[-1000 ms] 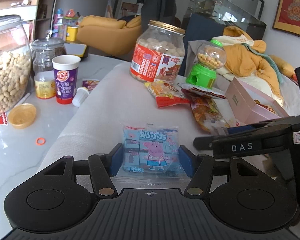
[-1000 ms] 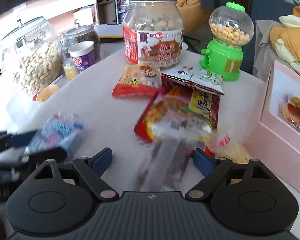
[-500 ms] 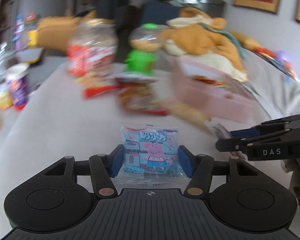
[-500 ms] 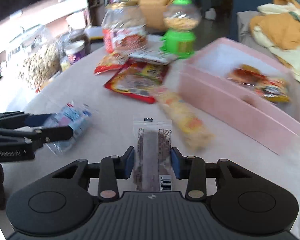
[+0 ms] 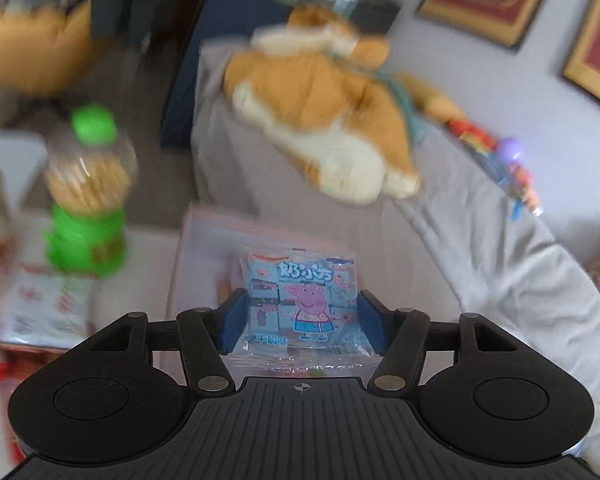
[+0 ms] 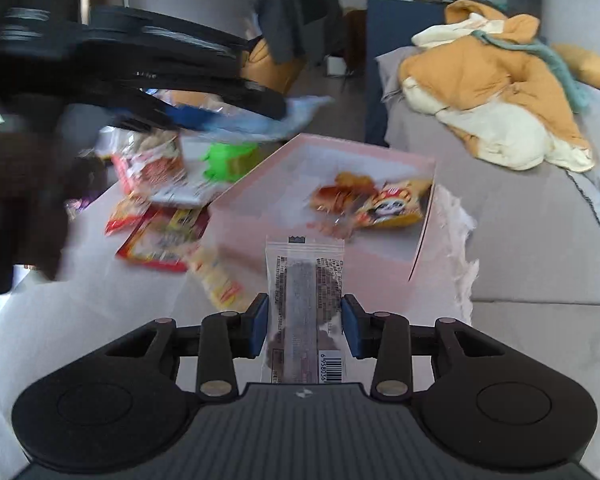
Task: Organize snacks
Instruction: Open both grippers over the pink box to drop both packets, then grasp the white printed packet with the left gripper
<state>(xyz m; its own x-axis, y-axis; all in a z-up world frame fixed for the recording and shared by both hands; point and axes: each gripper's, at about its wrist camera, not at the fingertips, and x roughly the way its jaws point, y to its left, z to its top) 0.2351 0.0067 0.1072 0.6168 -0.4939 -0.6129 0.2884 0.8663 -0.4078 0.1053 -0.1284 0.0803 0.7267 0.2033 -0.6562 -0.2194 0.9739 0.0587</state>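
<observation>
Between the blue pads of my right gripper [image 6: 304,330] sits a clear-wrapped dark snack bar [image 6: 305,304], pinched at its sides so the barcode end hangs toward me and the free end leads toward the pink box [image 6: 380,256]. Just beyond it, that box already holds 2 or so orange snack packets [image 6: 374,202], so I judge it the collecting place. My left gripper [image 5: 299,320] is closed on the blue Peppa Pig milk snack packet [image 5: 302,302], held flat and carried above the box's near corner. Further left, red packets [image 6: 160,236] lie loose on the white table [image 6: 100,308], with the green candy dispenser [image 5: 88,196] behind them.
</observation>
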